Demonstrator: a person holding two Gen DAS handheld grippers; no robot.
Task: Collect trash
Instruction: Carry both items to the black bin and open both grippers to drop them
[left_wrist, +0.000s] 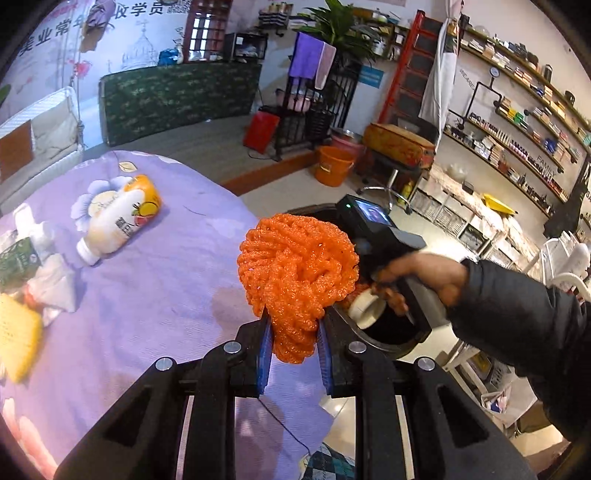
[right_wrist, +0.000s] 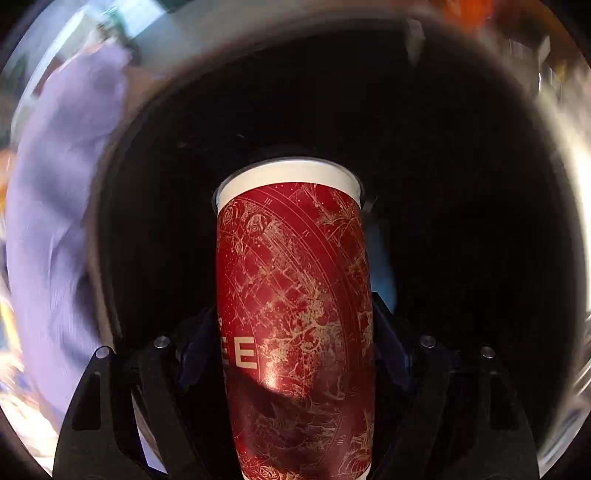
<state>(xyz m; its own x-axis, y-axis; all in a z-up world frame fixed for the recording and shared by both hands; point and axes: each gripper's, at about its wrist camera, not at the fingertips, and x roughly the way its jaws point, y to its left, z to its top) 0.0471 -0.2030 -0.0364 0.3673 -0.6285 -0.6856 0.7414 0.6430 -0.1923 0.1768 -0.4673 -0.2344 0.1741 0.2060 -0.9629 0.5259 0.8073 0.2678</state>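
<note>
Pinching orange foam net (left_wrist: 295, 273), left hand-held gripper (left_wrist: 293, 345), right hand-held gripper (right_wrist: 295, 332) clamping red cup (right_wrist: 295, 295) over bin (right_wrist: 461, 184)

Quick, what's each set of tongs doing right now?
Left tongs: closed on the orange foam net.
Right tongs: closed on the red paper cup, over the black bin.

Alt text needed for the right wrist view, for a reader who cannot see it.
The right gripper holds a red paper cup with gold map-like print, rim pointing away, over the dark opening of a black bin. A purple cloth shows blurred at left.
</note>
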